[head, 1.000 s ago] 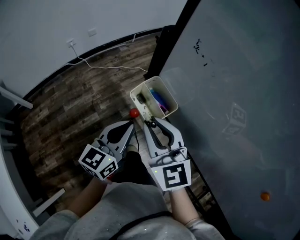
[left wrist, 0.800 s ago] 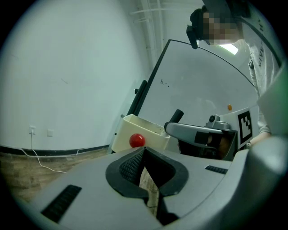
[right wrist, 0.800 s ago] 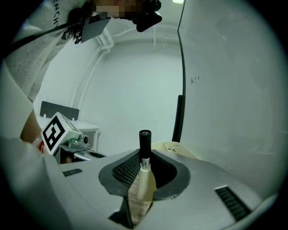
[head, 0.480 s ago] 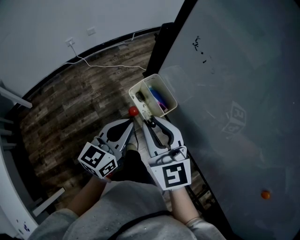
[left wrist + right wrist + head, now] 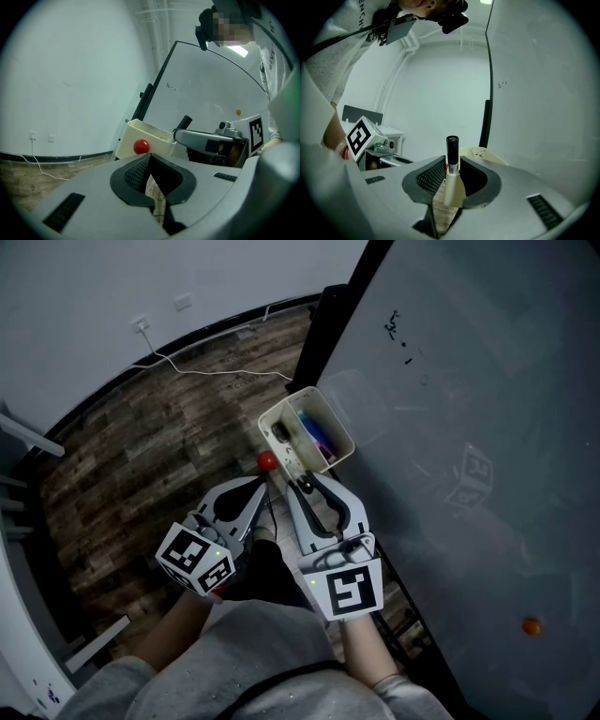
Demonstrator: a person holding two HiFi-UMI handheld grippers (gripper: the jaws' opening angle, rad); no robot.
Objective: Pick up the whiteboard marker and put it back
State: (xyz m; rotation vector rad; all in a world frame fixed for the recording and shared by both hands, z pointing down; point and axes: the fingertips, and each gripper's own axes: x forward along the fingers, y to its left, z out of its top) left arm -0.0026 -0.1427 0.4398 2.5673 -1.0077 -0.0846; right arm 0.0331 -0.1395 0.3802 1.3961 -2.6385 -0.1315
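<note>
The whiteboard marker [image 5: 451, 183], pale body with a black cap, lies along the jaws of my right gripper [image 5: 451, 160], cap pointing forward. The jaws have just been opening a little, but the pads still touch the marker. In the head view this gripper [image 5: 299, 483] sits just short of the cream pen cup [image 5: 272, 420] fixed to the whiteboard [image 5: 469, 427]; coloured markers [image 5: 317, 439] stand inside it. My left gripper [image 5: 265, 486] is beside it on the left, shut with nothing in it [image 5: 149, 158]. A red round knob [image 5: 267, 462] is just ahead of its tips.
The whiteboard stands on a dark frame [image 5: 323, 334] over wood flooring [image 5: 141, 446]. An orange magnet [image 5: 531, 625] sticks to the board at lower right. A white cable [image 5: 206, 371] runs along the wall base. My own sleeve [image 5: 253, 662] fills the bottom.
</note>
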